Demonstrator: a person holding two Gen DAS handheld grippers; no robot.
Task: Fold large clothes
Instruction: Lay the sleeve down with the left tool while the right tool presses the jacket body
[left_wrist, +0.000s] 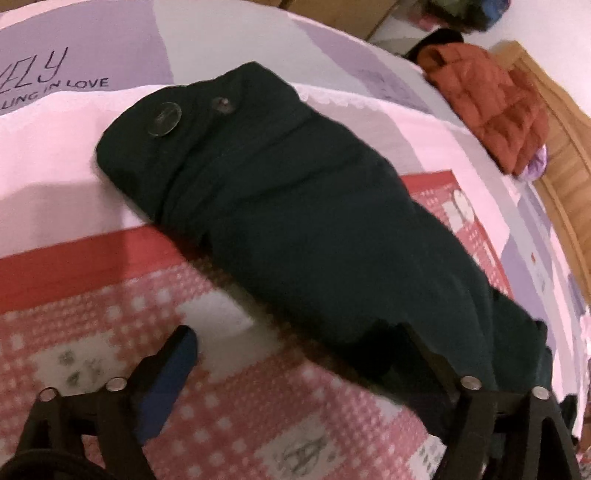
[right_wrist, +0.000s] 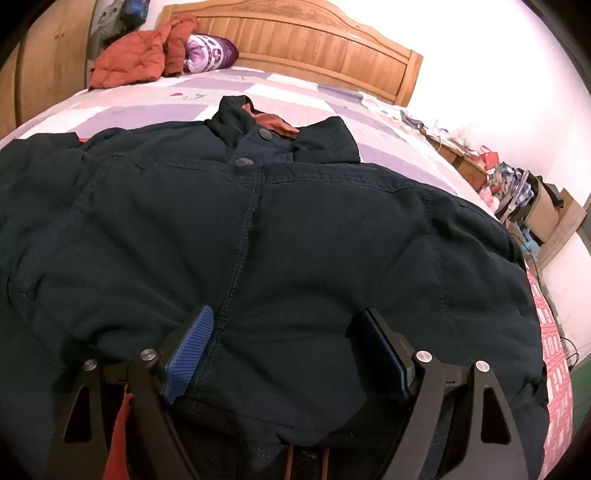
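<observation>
A large dark navy jacket (right_wrist: 295, 229) lies front up on the bed, collar and two buttons toward the headboard. In the left wrist view one sleeve (left_wrist: 295, 229) stretches out over the red checked blanket, cuff with two buttons at the far end. My left gripper (left_wrist: 295, 332) is open beside the sleeve, its right finger against the sleeve's near edge, its left finger over the blanket. My right gripper (right_wrist: 284, 325) is open, both blue-padded fingers resting on the jacket's lower front near the hem.
A red checked blanket (left_wrist: 92, 314) and a purple patchwork sheet (right_wrist: 295, 88) cover the bed. An orange padded jacket (right_wrist: 140, 55) and a purple pillow (right_wrist: 210, 51) lie by the wooden headboard (right_wrist: 332, 40). Clutter stands on the floor at right (right_wrist: 517, 184).
</observation>
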